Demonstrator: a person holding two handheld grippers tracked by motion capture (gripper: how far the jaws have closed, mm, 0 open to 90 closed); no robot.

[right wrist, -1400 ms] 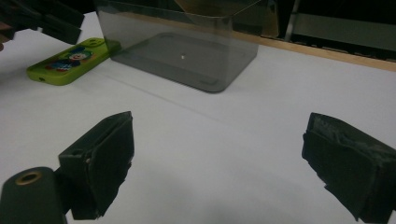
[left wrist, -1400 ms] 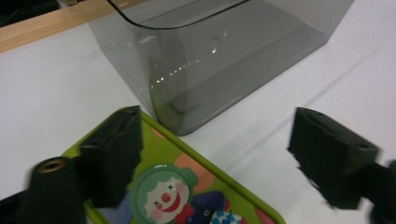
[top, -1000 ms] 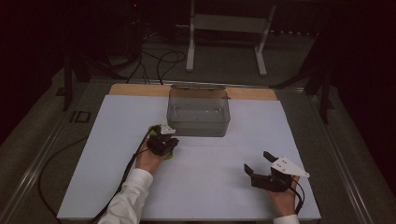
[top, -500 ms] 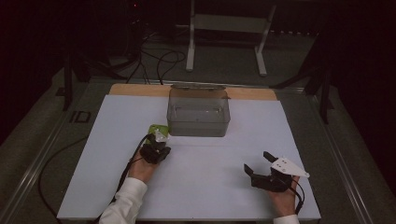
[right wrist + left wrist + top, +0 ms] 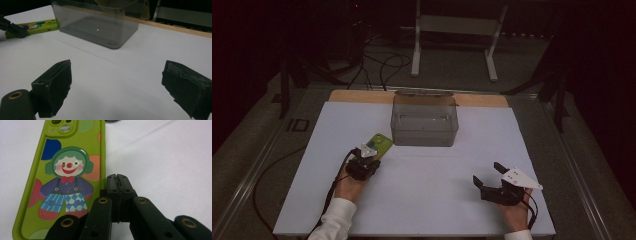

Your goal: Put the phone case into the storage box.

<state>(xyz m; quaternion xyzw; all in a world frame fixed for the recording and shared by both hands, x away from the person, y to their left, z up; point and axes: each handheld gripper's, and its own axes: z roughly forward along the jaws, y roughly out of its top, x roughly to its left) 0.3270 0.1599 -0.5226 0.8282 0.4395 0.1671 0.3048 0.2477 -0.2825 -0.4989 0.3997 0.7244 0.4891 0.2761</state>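
A green phone case (image 5: 381,145) printed with a clown lies flat on the white table, just left of the clear plastic bin (image 5: 424,134). In the left gripper view the case (image 5: 65,177) shows its clown side up. My left gripper (image 5: 117,182) is shut, its tips lying against the case's right edge with nothing between them. From above, the left gripper (image 5: 369,156) sits at the case's near end. My right gripper (image 5: 488,174) rests open on the table at the near right, its jaws (image 5: 117,82) wide apart around bare table. The bin (image 5: 100,25) looks empty.
A white sheet (image 5: 427,200) covers the table, with a wooden strip (image 5: 362,96) along the far edge. A cable (image 5: 287,165) trails off the left side. A metal stand (image 5: 452,40) and dark floor lie beyond the table.
My left hand has drawn back toward the near edge, with the gripper now at the case's near end. The case has hardly shifted. The right gripper has stayed put.
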